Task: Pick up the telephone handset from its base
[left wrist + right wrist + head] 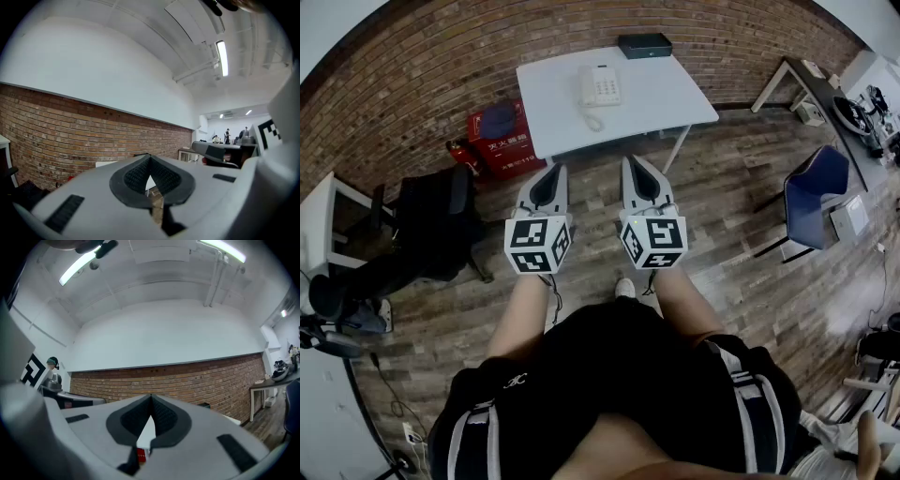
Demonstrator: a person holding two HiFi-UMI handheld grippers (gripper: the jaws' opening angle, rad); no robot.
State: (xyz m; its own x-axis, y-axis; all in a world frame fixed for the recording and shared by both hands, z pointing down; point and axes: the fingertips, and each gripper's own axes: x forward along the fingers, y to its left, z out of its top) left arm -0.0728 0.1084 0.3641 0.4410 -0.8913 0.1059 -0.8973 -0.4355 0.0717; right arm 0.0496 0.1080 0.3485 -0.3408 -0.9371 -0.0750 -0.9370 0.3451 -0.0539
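Note:
A white telephone (600,86) with its handset on the base sits on a white table (666,98) by the brick wall, its coiled cord trailing toward the table's front edge. My left gripper (550,169) and right gripper (636,161) are held side by side, level, well short of the table above the wooden floor. Both have their jaws closed tip to tip with nothing between them. In the left gripper view the left gripper (150,156) points at the wall; in the right gripper view the right gripper (151,396) does the same.
A black box (644,44) lies at the table's far edge. A red case (500,141) stands left of the table. A black chair (441,220) is at the left, a blue chair (814,192) and a desk (825,94) at the right.

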